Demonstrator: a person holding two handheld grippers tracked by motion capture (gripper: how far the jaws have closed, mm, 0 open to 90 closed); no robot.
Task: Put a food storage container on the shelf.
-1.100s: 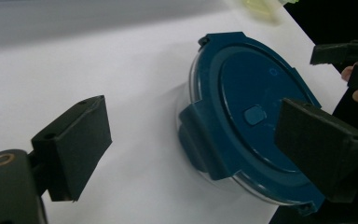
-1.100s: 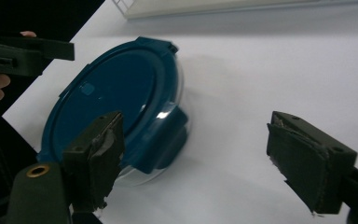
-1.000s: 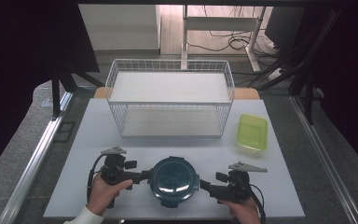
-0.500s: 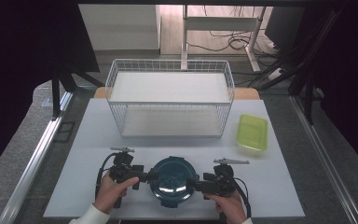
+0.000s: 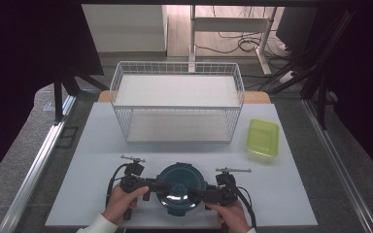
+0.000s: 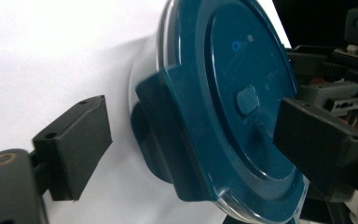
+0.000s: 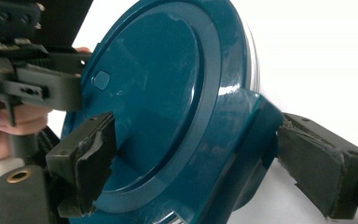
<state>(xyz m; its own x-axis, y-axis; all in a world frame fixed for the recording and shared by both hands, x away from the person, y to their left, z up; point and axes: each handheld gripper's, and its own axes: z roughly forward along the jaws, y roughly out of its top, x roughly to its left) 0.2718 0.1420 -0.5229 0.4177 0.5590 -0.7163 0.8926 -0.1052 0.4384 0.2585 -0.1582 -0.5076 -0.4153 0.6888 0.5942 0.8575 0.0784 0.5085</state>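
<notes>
The round dark teal container [image 5: 180, 188] sits on the white table [image 5: 97, 145], at 6 o'clock from the wire basket [image 5: 177, 104]. The left gripper [image 5: 161, 186] is at the container's 9 o'clock, with its jaws apart around the side latch [image 6: 163, 135]. The right gripper [image 5: 194, 193] is at 3 o'clock, with its jaws apart around the opposite latch [image 7: 247, 140]. A yellow-green tray [image 5: 262, 137] lies at the container's 2 o'clock, well apart.

My work surface is a white table [image 5: 92, 141]. Resting on it: a white wire basket [image 5: 177, 102] at the far middle, a yellow-green lidded tub [image 5: 262, 137] just right of the basket, and a round teal-lidded container [image 5: 180, 187] at the near edge, centred before me.
</notes>
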